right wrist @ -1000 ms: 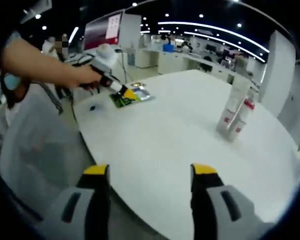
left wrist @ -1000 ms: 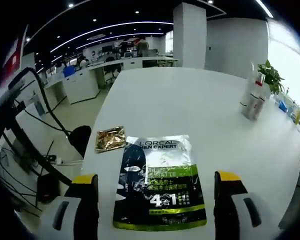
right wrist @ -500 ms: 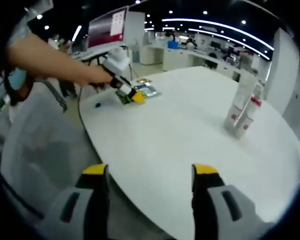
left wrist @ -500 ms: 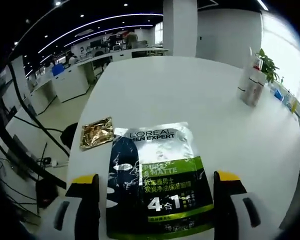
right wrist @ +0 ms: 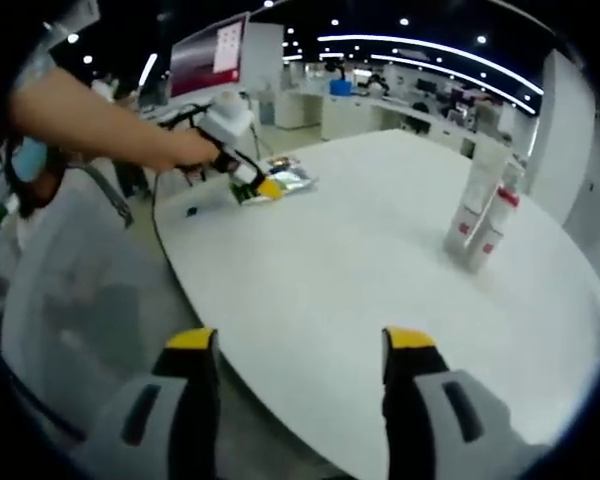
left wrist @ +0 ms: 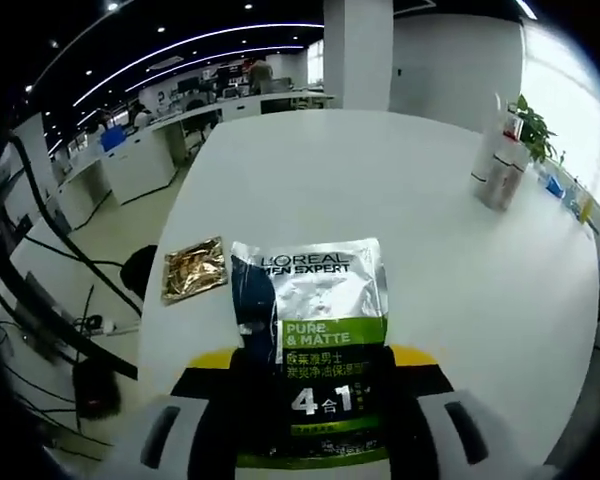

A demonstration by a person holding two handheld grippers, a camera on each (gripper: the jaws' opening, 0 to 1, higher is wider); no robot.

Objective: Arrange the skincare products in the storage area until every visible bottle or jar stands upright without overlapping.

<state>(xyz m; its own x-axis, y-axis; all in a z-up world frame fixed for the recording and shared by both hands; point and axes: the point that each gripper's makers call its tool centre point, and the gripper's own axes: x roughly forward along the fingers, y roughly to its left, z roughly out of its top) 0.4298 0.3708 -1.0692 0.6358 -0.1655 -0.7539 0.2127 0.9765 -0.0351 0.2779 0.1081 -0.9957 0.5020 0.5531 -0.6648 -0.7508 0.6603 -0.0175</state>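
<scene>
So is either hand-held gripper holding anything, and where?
The left hand-held gripper clamps the L'Oreal sachet at its lower end; the right hand-held gripper holds nothing.

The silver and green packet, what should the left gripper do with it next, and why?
Probably lift it a little. The left gripper looks shut on the near end of the packet, which lies flat on the white table, far from the upright bottles.

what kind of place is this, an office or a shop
Most likely an open-plan office: rows of white desks run back under long ceiling light strips, and the work happens on a large round white table, with a potted plant by the window.
</scene>
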